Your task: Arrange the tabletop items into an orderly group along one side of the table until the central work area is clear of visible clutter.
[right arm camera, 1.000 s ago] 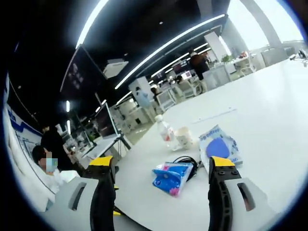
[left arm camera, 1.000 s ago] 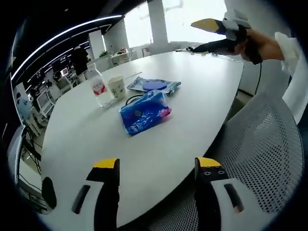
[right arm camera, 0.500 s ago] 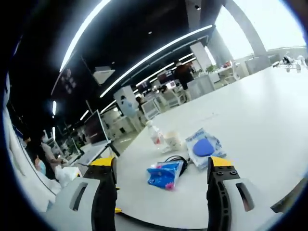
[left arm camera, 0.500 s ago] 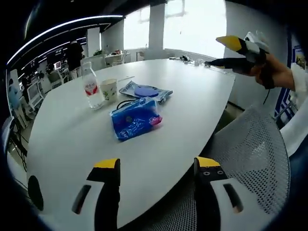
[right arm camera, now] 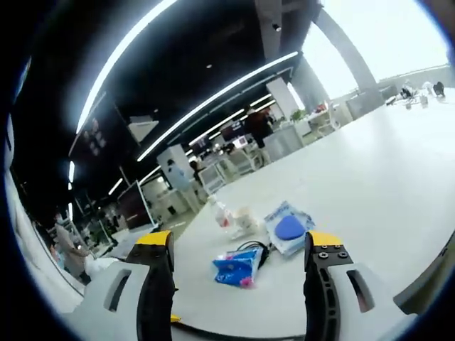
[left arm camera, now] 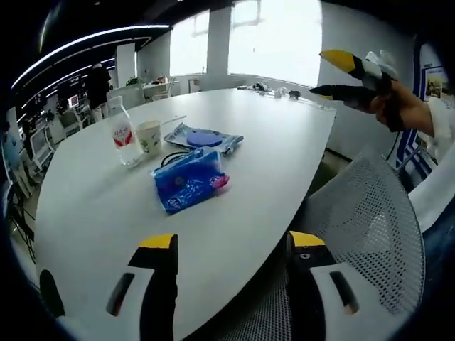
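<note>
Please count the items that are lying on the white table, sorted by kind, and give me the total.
Water bottle: 1
Paper cup: 1
Blue soft packs: 2
Black cable: 1
Total: 5

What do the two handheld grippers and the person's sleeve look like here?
Left gripper: two black jaws with yellow tips, on pale grey bodies with dark slots. Right gripper has the same build; in the left gripper view it shows yellow-tipped dark jaws and a black cable. The person's sleeve is white.
</note>
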